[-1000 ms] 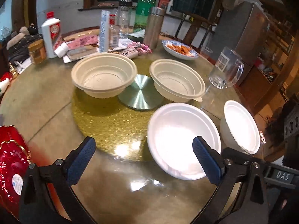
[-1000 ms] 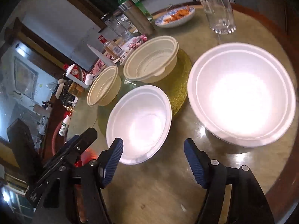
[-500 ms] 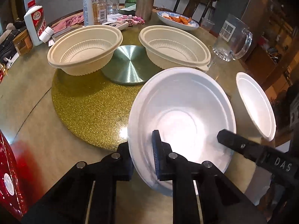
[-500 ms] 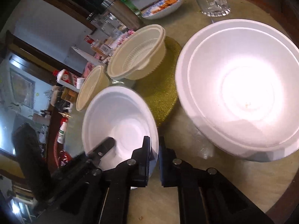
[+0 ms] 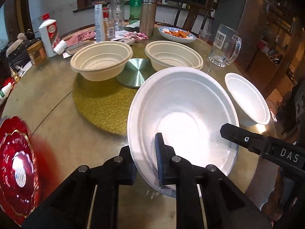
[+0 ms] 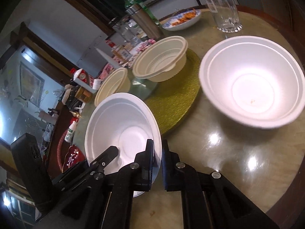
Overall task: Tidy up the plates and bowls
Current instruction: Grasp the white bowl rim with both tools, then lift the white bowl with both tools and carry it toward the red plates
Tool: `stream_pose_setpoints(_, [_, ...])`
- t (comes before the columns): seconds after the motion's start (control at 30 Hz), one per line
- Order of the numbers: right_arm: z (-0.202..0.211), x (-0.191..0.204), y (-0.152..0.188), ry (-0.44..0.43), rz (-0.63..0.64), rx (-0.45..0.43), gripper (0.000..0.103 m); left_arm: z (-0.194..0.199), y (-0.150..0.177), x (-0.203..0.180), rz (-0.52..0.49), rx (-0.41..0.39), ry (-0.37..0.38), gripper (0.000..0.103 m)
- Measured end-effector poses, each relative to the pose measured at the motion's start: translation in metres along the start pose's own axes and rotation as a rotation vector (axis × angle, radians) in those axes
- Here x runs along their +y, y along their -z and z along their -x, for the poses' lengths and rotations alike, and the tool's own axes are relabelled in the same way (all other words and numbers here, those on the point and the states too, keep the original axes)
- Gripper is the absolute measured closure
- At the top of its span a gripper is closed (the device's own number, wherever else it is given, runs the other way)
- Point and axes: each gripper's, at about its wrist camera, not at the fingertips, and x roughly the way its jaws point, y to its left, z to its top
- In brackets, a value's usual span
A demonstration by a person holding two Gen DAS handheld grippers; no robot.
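White foam bowl (image 5: 183,114) tilts above the table (image 5: 47,95), its near rim pinched on 2 sides: left gripper (image 5: 146,164) and right gripper (image 6: 157,164) both clamp it. "DAS" marks the right gripper's body.

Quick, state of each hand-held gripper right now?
Left hand-held gripper: closed on the white bowl's near rim.
Right hand-held gripper: closed on the same bowl's rim.

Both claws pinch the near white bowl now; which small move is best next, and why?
Probably lift the white bowl slightly and carry it toward the second white bowl to nest them. The left claw and right claw grip its rim, and it sits tilted.
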Motion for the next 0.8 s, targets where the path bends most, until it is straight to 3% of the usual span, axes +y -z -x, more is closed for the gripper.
stream_pose_setpoints(0.8, [-0.004,0.044,0.044,-0.007,0.099,0.015,0.095,0.039,0.045,0.033,0.055,-0.028,-0.024,0.088])
